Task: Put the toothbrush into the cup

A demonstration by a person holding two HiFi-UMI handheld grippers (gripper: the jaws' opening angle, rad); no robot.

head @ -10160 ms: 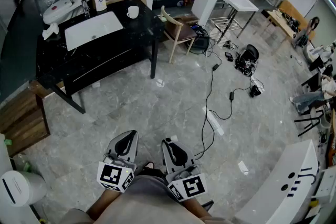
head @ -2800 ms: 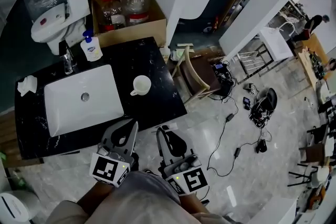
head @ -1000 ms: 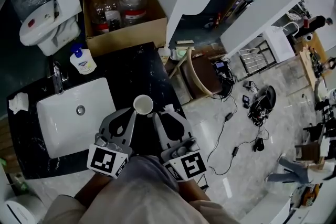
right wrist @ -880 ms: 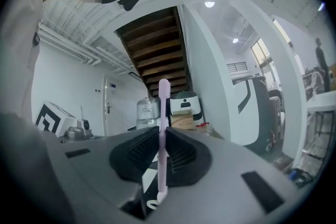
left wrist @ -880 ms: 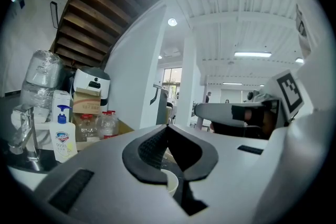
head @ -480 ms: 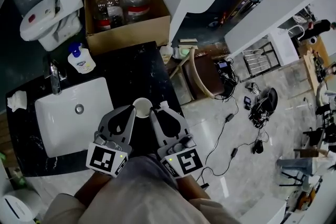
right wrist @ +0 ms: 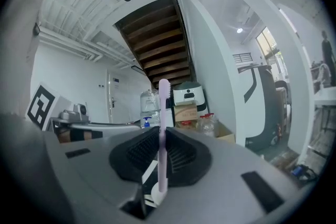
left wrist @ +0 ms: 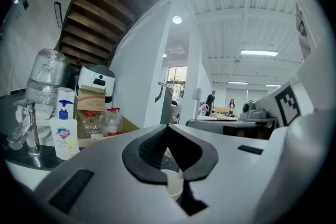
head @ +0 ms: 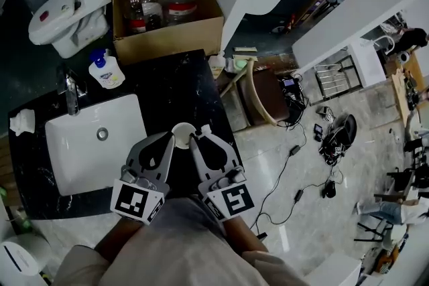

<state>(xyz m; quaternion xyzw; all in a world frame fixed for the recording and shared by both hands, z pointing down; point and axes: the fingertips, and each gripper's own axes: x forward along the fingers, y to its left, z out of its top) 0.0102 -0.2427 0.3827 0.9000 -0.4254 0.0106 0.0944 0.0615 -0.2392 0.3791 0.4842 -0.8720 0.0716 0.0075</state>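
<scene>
- The slim pink plastic toothbrush [right wrist: 163, 107] is clamped upright in the right gripper [right wrist: 160, 132].
- It should be centred over the round white cup [head: 183, 132], mid-frame.
- The left gripper [left wrist: 168, 129] is closed, empty.

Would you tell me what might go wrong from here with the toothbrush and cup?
1. The white cup stands unheld between both gripper tips; the right gripper could knock it over.
2. The pink toothbrush sticks out well beyond the jaw tips, so it may pivot in the grip or miss the rim. The left gripper, shut and empty, steadies nothing.
</scene>
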